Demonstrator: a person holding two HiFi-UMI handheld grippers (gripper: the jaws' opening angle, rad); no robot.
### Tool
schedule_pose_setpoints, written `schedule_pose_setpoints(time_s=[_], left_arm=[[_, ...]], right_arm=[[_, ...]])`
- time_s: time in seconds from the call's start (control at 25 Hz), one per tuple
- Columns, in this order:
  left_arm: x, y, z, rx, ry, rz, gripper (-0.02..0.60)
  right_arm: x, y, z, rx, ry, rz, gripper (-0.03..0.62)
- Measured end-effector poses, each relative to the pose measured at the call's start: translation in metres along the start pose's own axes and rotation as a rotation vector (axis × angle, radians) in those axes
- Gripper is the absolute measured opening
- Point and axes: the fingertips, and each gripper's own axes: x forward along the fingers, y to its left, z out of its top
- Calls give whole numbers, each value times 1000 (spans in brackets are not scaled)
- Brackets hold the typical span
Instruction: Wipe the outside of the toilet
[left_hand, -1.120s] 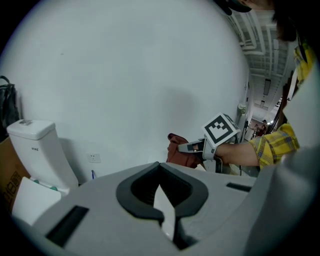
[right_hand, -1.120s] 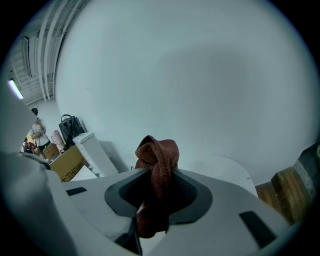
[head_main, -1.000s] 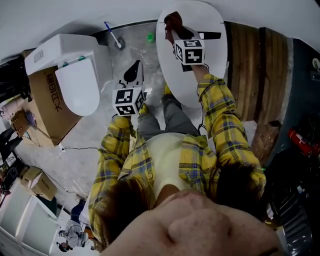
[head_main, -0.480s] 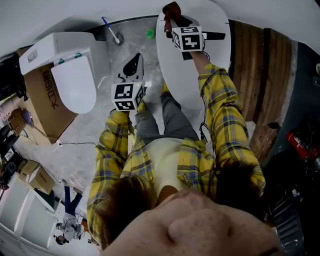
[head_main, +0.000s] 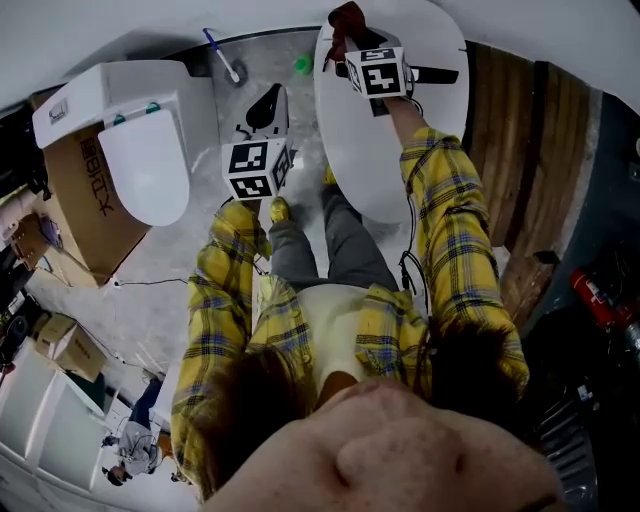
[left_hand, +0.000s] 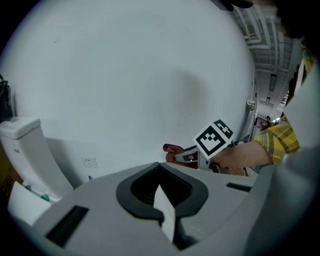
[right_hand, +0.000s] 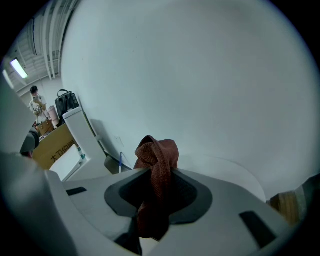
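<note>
The white toilet (head_main: 150, 150) stands at the left of the head view with its lid down; its tank also shows in the left gripper view (left_hand: 25, 150) and the right gripper view (right_hand: 82, 135). My right gripper (head_main: 347, 42) is held high over a white oval surface (head_main: 390, 150) near the wall, shut on a reddish-brown cloth (head_main: 345, 20) that bunches above the jaws (right_hand: 157, 165). My left gripper (head_main: 265, 108) hangs over the grey floor between toilet and oval surface, shut, gripping nothing I can make out. Neither gripper touches the toilet.
A cardboard box (head_main: 85, 215) sits against the toilet's left side. A blue-handled brush (head_main: 225, 60) and a small green object (head_main: 301, 67) lie by the wall. Wooden planks (head_main: 520, 150) lie to the right, and a thin cable (head_main: 150, 285) crosses the floor.
My left gripper has moved forward, toward the wall. The right gripper with the cloth has edged slightly further away. The toilet looks unchanged.
</note>
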Motion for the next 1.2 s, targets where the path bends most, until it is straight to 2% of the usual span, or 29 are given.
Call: schedule_pose_setpoints(time_s=[0.32,0.52,1.2], left_arm=[[34,17,4,-31,7,36,2],[55,23,13,-40,6,51,2],[57,-5,15,27,22,-28,2]], right_arm=[[19,-4,-4,-66,57,0,123],[25,-20,-12,-104,96,-53,123],[-21,-129,-53,8,169,-250,123]])
